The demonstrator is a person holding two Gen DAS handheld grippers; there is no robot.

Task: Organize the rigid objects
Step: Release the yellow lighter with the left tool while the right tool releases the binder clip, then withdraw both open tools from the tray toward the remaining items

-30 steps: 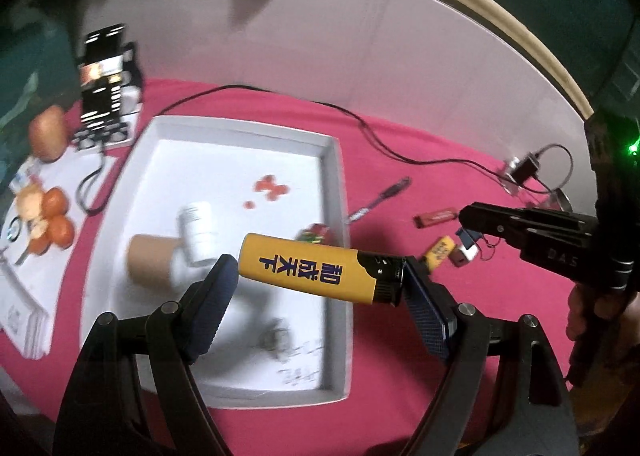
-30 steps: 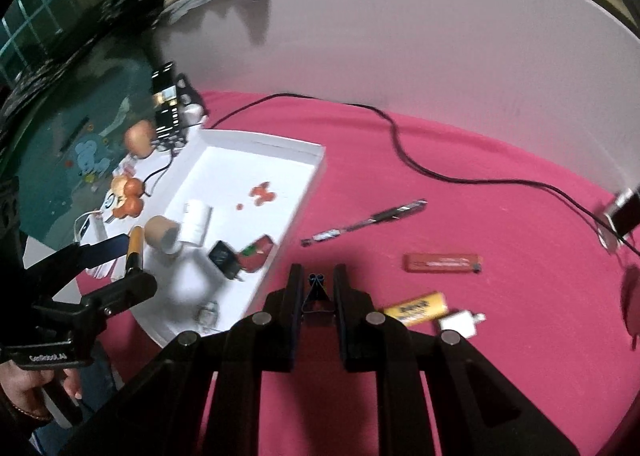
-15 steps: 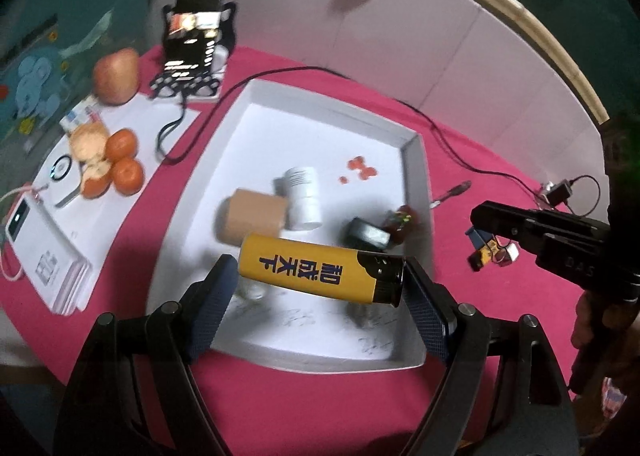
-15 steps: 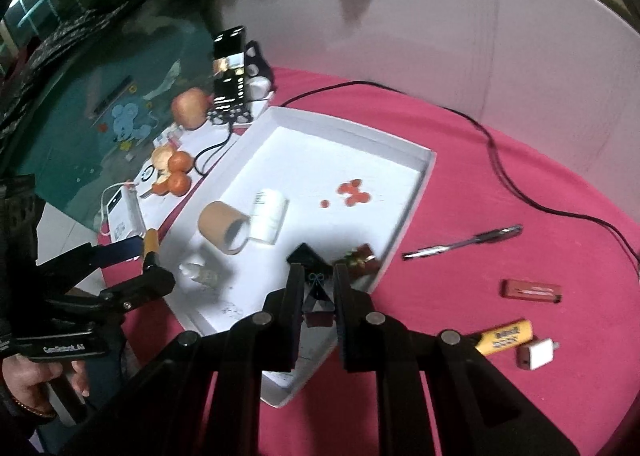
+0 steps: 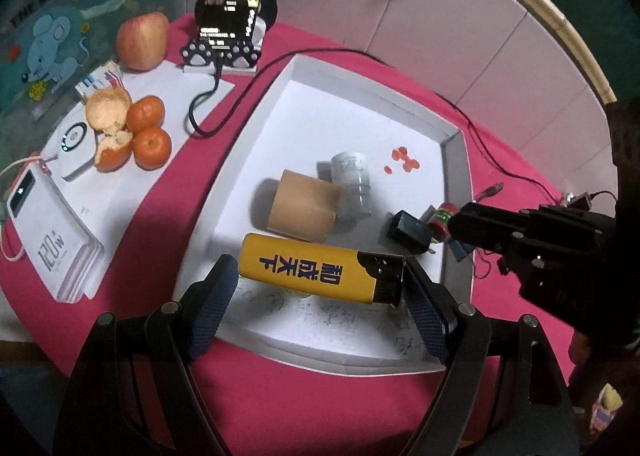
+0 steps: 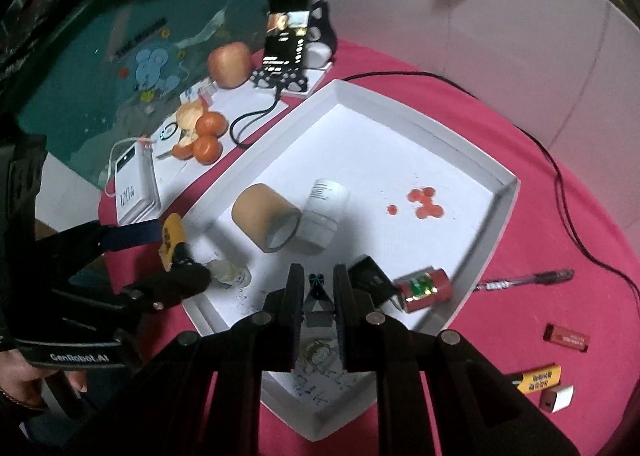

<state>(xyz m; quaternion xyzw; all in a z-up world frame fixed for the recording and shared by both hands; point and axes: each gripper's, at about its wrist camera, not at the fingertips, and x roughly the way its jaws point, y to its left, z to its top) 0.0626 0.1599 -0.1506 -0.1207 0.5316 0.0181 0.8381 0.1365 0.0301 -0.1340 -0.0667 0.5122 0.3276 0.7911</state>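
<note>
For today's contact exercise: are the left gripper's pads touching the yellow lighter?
Touching. The left wrist view shows the left gripper with one blue pad pressed against each end of the yellow lighter, held above the white tray.

My left gripper (image 5: pixel 320 288) clamps a yellow lighter (image 5: pixel 320 274) end to end above the white tray (image 5: pixel 456 192)'s near part. Below lie a brown tape roll (image 5: pixel 302 210), a white bottle (image 5: pixel 352 184) and a black charger (image 5: pixel 408 232). My right gripper (image 5: pixel 520 232) hangs over the tray's right rim.

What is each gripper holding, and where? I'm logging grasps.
Left gripper: yellow lighter, gripped end to end. Right gripper: black binder clip, pinched across its body.
</note>
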